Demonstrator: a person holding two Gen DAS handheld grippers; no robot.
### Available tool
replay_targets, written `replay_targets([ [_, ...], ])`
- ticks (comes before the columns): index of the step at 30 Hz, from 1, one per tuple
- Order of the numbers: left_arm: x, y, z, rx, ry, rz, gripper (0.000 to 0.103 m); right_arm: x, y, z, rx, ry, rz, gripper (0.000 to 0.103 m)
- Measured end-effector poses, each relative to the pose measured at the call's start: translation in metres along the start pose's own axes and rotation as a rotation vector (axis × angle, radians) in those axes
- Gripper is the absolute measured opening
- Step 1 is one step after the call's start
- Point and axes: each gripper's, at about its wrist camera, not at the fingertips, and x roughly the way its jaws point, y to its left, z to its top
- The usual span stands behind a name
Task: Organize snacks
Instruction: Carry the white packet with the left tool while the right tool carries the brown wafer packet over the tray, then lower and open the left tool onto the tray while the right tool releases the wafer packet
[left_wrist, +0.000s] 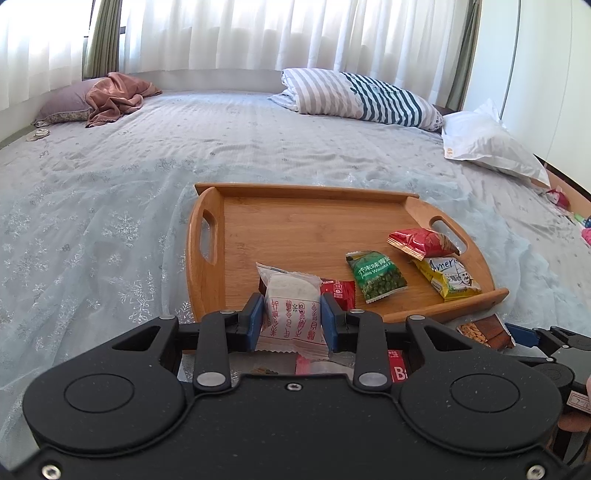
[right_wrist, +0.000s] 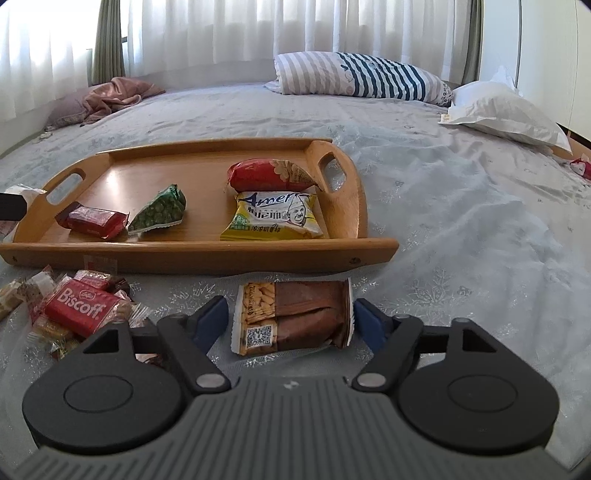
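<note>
Left wrist view: my left gripper pinches a white wrapped cake above the tray's near edge. It looks soft and crushable. My right gripper is spread around a light, crinkly brown packet on the bedspread; I'd grip its middle.

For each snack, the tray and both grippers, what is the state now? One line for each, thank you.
left gripper: shut on white packet
white packet: held upright
right gripper: open around brown packet
brown packet: flat on bed, not gripped
wooden tray: on bed, partly filled
green pea packet: lying in tray
yellow packet: flat in tray
Biscoff packet: outside tray, on bed
</note>
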Motion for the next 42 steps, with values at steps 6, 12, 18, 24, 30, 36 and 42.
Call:
replay_targets([
  [6,0.001,0.000,0.000,-0.003,-0.003,0.001,0.031,-0.008,-0.004,0.004,0.018,-0.022,-0.002,0.056],
  [12,0.003,-0.001,0.006,0.003,-0.015,0.001,0.031,-0.017,-0.009,0.011,0.026,-0.055,0.003,0.056],
  [18,0.007,0.000,0.019,-0.002,-0.022,-0.013,0.031,-0.023,-0.020,0.027,0.077,-0.074,0.036,0.056],
  [24,0.019,0.000,0.036,-0.004,-0.020,-0.027,0.031,-0.025,-0.028,0.050,0.105,-0.098,0.067,0.056],
  [30,0.040,0.000,0.056,-0.048,0.005,-0.071,0.031,-0.012,-0.040,0.086,0.142,-0.093,0.138,0.056],
  [36,0.073,-0.003,0.070,-0.076,0.047,-0.069,0.031,0.021,-0.048,0.126,0.169,-0.057,0.205,0.056],
  [42,0.105,-0.007,0.070,-0.093,0.089,-0.058,0.031,0.067,-0.046,0.155,0.174,-0.014,0.236,0.056],
])
